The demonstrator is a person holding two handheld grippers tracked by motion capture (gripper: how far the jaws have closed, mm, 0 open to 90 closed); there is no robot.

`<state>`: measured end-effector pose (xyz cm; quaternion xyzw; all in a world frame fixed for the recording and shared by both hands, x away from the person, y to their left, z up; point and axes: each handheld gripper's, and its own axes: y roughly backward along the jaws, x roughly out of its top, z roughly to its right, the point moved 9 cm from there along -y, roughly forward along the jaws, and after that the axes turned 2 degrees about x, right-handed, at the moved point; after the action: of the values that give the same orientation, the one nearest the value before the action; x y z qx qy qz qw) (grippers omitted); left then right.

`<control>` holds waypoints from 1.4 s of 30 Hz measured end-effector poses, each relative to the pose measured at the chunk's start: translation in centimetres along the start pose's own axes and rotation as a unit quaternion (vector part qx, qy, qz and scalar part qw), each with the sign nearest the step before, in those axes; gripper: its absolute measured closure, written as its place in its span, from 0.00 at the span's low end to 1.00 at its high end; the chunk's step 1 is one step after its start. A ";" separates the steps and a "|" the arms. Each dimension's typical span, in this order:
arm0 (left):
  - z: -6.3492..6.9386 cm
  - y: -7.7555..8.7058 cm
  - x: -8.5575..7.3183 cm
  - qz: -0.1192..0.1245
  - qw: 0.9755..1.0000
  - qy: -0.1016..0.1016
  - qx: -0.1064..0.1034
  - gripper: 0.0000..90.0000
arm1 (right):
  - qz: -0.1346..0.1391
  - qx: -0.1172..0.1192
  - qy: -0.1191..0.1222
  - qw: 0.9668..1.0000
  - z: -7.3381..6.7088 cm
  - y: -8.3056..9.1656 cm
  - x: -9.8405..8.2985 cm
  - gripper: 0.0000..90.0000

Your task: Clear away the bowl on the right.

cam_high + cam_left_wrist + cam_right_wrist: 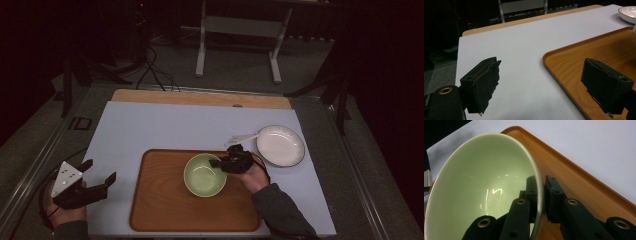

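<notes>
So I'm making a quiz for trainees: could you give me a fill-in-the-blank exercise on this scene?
1. The right gripper is shut on the rim of the pale ____ ceramic bowl.
2. That bowl sits over the brown wooden ____.
3. The left gripper hangs with its jaws ____.
4. The round white plate lies on the ____ beside the tray.

Missing: green; tray; open; table

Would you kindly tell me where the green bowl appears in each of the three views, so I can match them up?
High view: the green bowl sits centre, on the wooden tray, its right rim pinched by the right gripper.
Left gripper view: a sliver of its side at the right edge, above the tray.
Right gripper view: it covers the left half, rim between the jaws.
Shared landmark: the tray's raised orange-brown rim.
</notes>
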<state>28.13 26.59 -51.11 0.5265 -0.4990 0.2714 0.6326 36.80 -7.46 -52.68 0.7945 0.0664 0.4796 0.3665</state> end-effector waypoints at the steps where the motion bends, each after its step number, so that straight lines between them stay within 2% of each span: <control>1: 0.0 0.0 0.0 0.000 1.000 0.000 0.000 0.16 | -0.001 0.001 -0.001 1.000 -0.1 -0.1 -0.1 0.91; 12: 0.0 0.0 0.0 0.001 1.000 0.000 0.000 0.16 | -0.013 0.011 0.007 1.000 -1.2 -1.0 -0.8 0.91; 31: 0.0 0.0 0.0 0.000 1.000 0.000 0.000 0.16 | -0.037 0.014 0.007 0.999 -1.3 -3.0 -2.3 0.91; 34: 0.0 0.0 0.0 0.000 1.000 0.000 -0.001 0.16 | -0.037 0.019 0.000 0.999 -1.2 -3.2 -2.5 0.91; 42: 0.0 0.0 0.0 0.000 1.000 0.000 0.000 0.16 | -0.046 -0.003 -0.005 0.999 -0.5 -3.7 -3.0 0.92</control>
<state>28.12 26.59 -51.10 0.5265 -0.4992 0.2711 0.6326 35.73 -5.88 -57.06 0.7920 0.0998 0.4584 0.3908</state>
